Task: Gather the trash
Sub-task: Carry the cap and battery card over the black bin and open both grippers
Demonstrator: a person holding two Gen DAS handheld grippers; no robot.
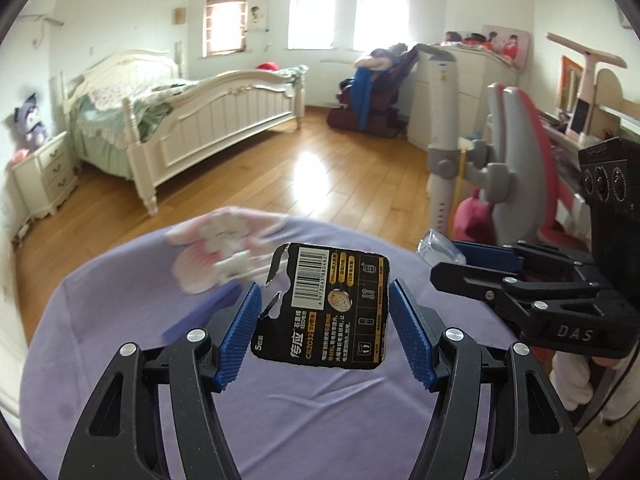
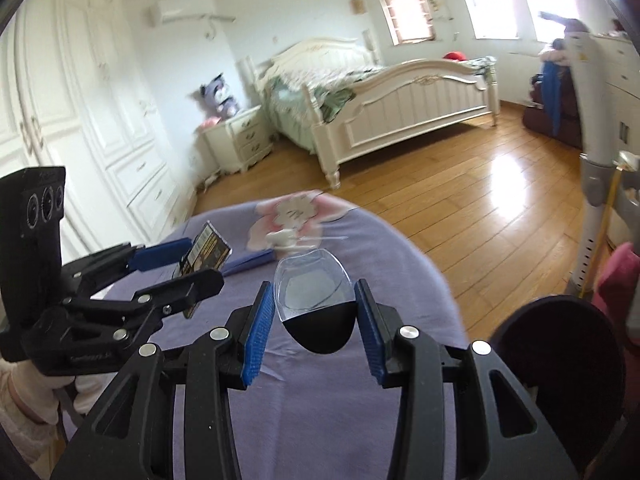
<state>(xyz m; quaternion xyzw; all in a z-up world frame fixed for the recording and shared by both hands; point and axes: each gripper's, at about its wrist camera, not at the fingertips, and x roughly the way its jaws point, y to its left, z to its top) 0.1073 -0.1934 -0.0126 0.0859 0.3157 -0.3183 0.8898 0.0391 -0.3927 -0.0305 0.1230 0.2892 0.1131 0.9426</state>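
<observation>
Left wrist view: the left gripper (image 1: 325,316) is seen clamped on a black battery card (image 1: 328,304), barcode and printed text legible, held above the purple cloth (image 1: 120,360). The right gripper (image 1: 476,264) is cut off at the right edge, with only a clear corner of its load visible.

Right wrist view: the right gripper (image 2: 314,312) is shown clenched on a clear plastic blister with a dark base (image 2: 316,304). The card (image 2: 206,254) is seen edge-on only, its text unreadable. A pink floral item (image 2: 292,216) on the cloth is blurred in both views. A dark round object (image 2: 560,360) at lower right is partly cut off and cannot be identified.
</observation>
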